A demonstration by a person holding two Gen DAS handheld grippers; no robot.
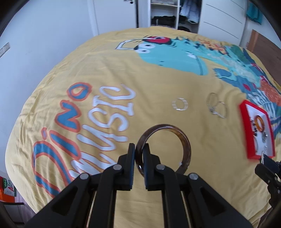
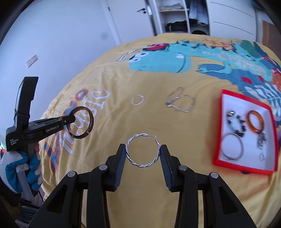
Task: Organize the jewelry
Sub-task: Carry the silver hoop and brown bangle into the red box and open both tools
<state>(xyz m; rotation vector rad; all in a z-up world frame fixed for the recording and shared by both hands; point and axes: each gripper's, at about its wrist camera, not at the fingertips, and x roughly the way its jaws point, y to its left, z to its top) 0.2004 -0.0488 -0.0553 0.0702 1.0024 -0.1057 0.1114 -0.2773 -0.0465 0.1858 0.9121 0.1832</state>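
My left gripper point(image 1: 139, 149) is shut on a dark brown bangle point(image 1: 182, 138) and holds it above the yellow bedspread point(image 1: 123, 70); it also shows at the left of the right wrist view point(image 2: 71, 120), with the bangle point(image 2: 88, 128). My right gripper point(image 2: 142, 151) is shut on a twisted silver hoop point(image 2: 129, 156), gripped across its width. A red-rimmed white box point(image 2: 228, 98) at the right holds an orange bangle point(image 2: 250, 124), a beaded bracelet point(image 2: 231, 115), a silver bangle point(image 2: 224, 150) and small pieces. The box also shows in the left wrist view point(image 1: 243, 119).
On the bedspread lie a small pale ring point(image 2: 137, 100) and two overlapping silver hoops point(image 2: 180, 100), both left of the box; they show too in the left wrist view point(image 1: 180, 104) point(image 1: 216, 107). An open wardrobe point(image 2: 175, 15) stands behind the bed.
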